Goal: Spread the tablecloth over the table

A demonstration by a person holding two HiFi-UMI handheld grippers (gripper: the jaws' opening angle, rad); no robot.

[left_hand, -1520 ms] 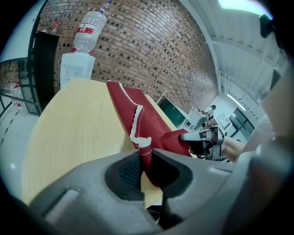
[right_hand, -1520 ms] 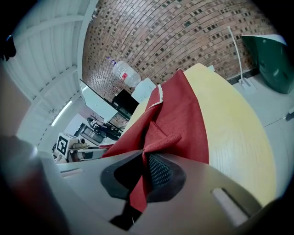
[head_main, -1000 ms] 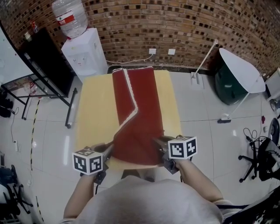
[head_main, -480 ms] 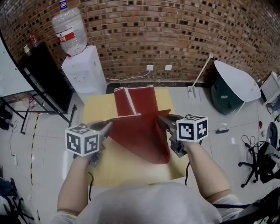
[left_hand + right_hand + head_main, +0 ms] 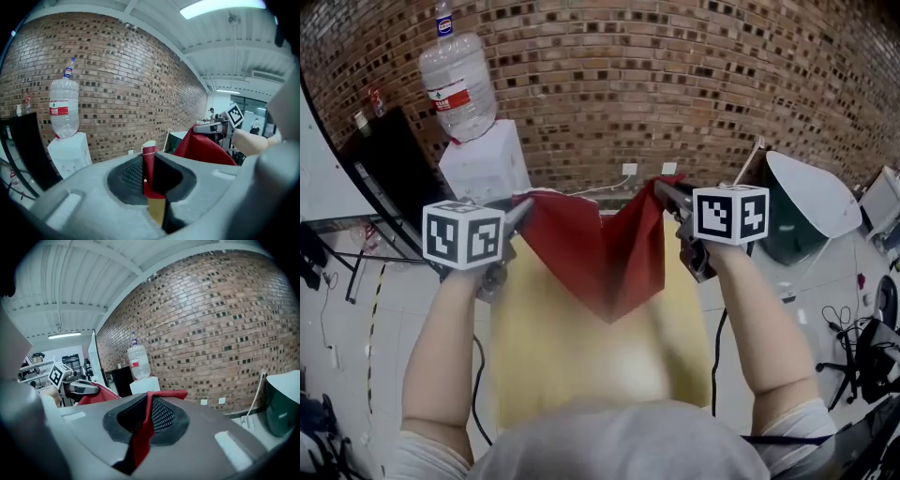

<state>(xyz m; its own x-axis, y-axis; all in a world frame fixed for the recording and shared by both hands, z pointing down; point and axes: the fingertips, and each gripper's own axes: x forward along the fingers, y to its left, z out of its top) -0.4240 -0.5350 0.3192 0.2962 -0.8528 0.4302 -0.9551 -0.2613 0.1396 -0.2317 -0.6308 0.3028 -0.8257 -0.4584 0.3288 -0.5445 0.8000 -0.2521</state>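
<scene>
- My left claw [image 5: 524,207] is closed down tight on one corner of the red tablecloth [image 5: 600,248]. In the left gripper view the white-edged hem stands upright between the pads [image 5: 130,174], and nothing else is in the bite.
- My right claw [image 5: 661,189] is shut just as tight on another corner. In the right gripper view a red fold runs between the jaws from 12 o'clock down to about 7 o'clock.
- Seen from my head, both claws are held up in front of me above the yellow table [image 5: 553,361]. The left is at about 10 o'clock and the right at about 1 o'clock, well apart.
- The tablecloth hangs between them as a slack sheet. Its top edge dips in the middle, and its lowest fold comes to a blurred point near the centre of the head view, over the tabletop. I cannot tell whether that point touches the wood.
- The yellow top shows on both sides of the cloth and at 6 o'clock below it.
- The marker cubes [image 5: 463,234] on both claws face up toward my head.
- Past the table at 11 o'clock, a white water dispenser [image 5: 485,164] with a bottle [image 5: 457,84] on top stands against the brick wall [image 5: 694,84].
- At 3 o'clock a white rounded panel [image 5: 811,192] is tilted in front of something dark green.
- From the left gripper view the right claw sits at 3 o'clock with red cloth draped below it. From the right gripper view the left claw sits at 9 o'clock.
</scene>
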